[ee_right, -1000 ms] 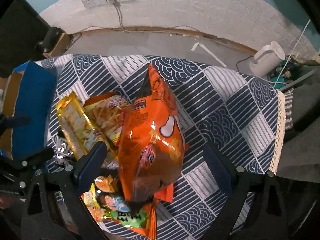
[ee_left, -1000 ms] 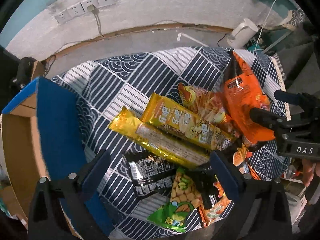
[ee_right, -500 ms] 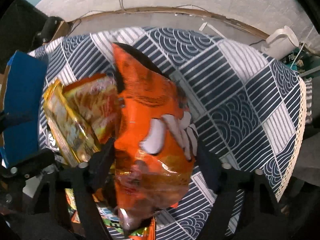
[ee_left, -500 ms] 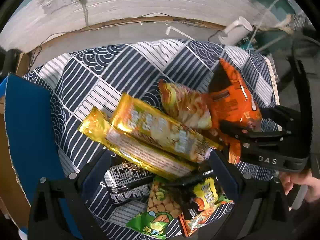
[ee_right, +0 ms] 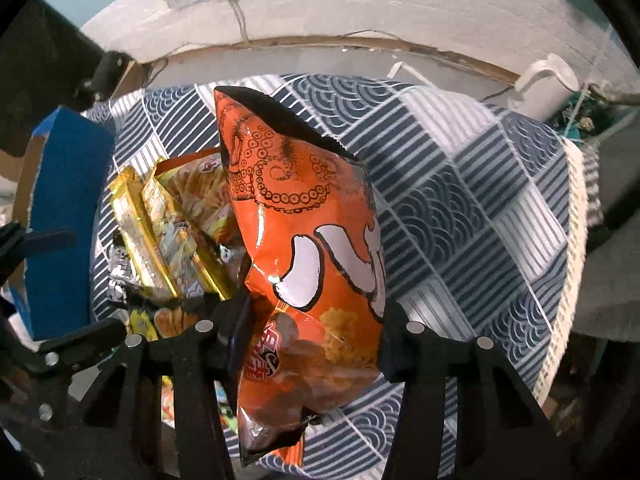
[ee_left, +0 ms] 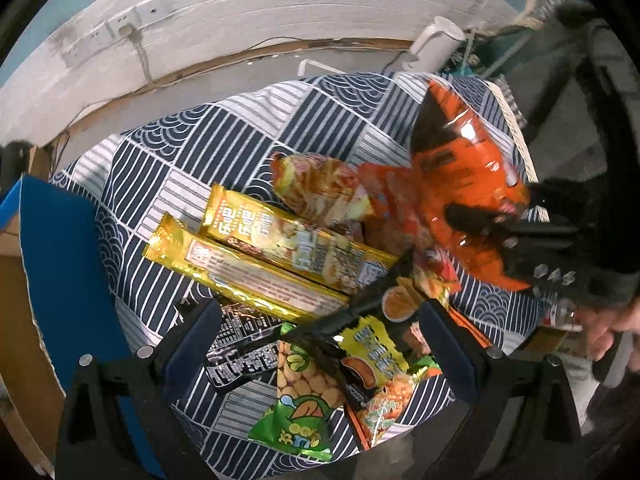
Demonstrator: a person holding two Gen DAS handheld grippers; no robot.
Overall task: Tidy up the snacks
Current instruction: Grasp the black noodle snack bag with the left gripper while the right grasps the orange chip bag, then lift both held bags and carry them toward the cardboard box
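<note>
A big orange chip bag (ee_right: 312, 208) stands tilted up between the fingers of my right gripper (ee_right: 312, 332). Its jaws are closing, and both pads press into the bag's lower half. The left wrist view shows the same bag (ee_left: 460, 184) at the right, with the right gripper (ee_left: 492, 216) blurred around it. My left gripper (ee_left: 320, 340) hangs open above the snack pile with nothing held. Under it lie two long gold packs (ee_left: 288, 248), a black pack (ee_left: 240, 356), a green peanut bag (ee_left: 300, 400) and a yellow pack (ee_left: 372, 352).
A patterned blue-and-white cloth (ee_left: 200, 152) covers the table. A blue-lined cardboard box (ee_left: 60, 260) stands at the left edge. A fries-print bag (ee_left: 320, 188) lies beside the gold packs. A white kettle (ee_left: 436, 40) sits on the floor behind. A person's hand (ee_left: 600, 332) shows at the right.
The right gripper's jaws have narrowed from wide apart onto the orange bag, which now stands more upright and fills more of its view. The left gripper has drifted sideways over the pile.
</note>
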